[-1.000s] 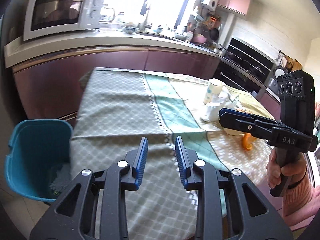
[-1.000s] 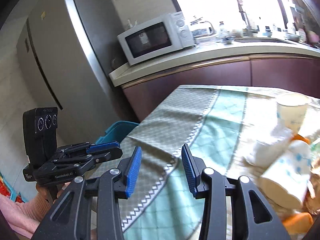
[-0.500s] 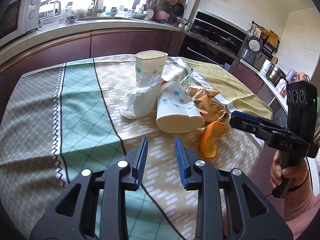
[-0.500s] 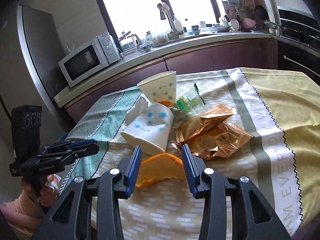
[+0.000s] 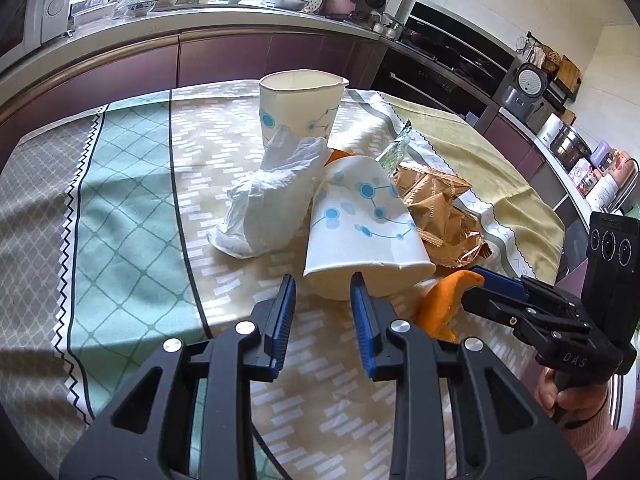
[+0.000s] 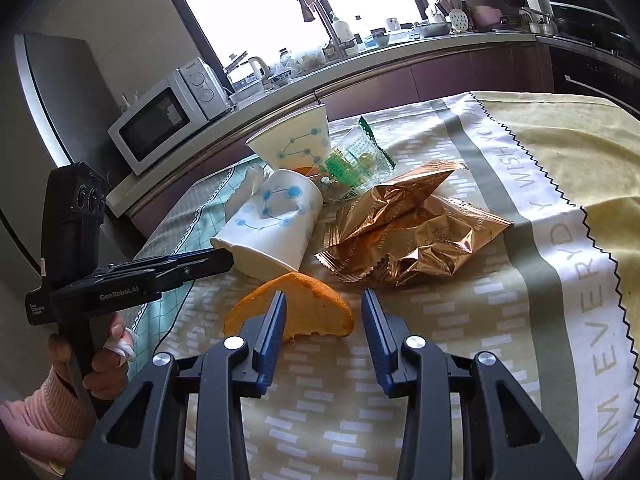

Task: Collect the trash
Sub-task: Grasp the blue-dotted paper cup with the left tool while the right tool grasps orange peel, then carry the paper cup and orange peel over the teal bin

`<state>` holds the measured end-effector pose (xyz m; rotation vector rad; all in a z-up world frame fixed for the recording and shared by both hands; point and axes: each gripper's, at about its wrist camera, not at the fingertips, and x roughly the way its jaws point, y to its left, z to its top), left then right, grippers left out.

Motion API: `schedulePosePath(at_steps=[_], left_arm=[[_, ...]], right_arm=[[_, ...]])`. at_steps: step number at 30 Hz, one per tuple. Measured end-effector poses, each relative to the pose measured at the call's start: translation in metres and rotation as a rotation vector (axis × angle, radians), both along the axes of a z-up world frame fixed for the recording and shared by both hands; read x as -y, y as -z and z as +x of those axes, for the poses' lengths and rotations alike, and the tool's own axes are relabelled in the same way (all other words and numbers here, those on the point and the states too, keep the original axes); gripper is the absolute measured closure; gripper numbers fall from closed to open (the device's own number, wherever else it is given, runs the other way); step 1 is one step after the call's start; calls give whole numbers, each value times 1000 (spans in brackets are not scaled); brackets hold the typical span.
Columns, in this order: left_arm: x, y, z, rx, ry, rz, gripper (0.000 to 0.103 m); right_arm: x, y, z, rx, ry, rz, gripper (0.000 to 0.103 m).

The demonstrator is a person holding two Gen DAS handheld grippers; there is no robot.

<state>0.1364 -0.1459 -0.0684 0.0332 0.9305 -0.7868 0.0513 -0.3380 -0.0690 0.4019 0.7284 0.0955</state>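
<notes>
A pile of trash lies on the tablecloth [image 5: 132,216]: an upright paper cup [image 5: 298,108], a tipped paper cup [image 5: 360,232], crumpled white plastic [image 5: 272,196], gold wrappers [image 6: 412,232], a clear green wrapper [image 6: 352,156] and an orange peel [image 6: 296,304]. My left gripper [image 5: 322,284] is open, its tips just short of the tipped cup's rim, nothing between them. My right gripper [image 6: 324,296] straddles the orange peel and its jaws are closing. The left finger overlaps the peel; a gap shows at the right finger. In the left wrist view the right gripper [image 5: 480,278] sits at the peel [image 5: 444,304].
A kitchen counter [image 5: 200,20] with a microwave [image 6: 168,116], a kettle and a sink runs behind the table. An oven [image 5: 448,68] stands at the right, a steel fridge [image 6: 44,92] at the left. The table's far edge lies behind the pile.
Both views swung from the teal bin and bare cloth to the trash pile. Both grippers came close to it, the right one over the peel with its jaws slightly narrower.
</notes>
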Motion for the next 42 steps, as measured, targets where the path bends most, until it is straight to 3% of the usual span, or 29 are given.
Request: schedulePosePath(at_steps=[6, 12, 27, 35, 42], left_arm=[[7, 2, 4, -27, 9, -16, 96], [6, -2, -5, -21, 26, -37, 98], [-45, -43, -33, 47, 25, -137, 99], [-108, -62, -49, 90, -53, -168, 99], [-179, -76, -61, 126, -176, -163, 99]], right_arm=[[3, 0, -2, 5, -1, 21, 85], [6, 1, -7, 6, -2, 53, 95], [1, -22, -20, 57, -33, 63, 96], [-25, -37, -7, 92, -108, 74, 96], [-69, -52, 19, 130, -215, 93, 96]])
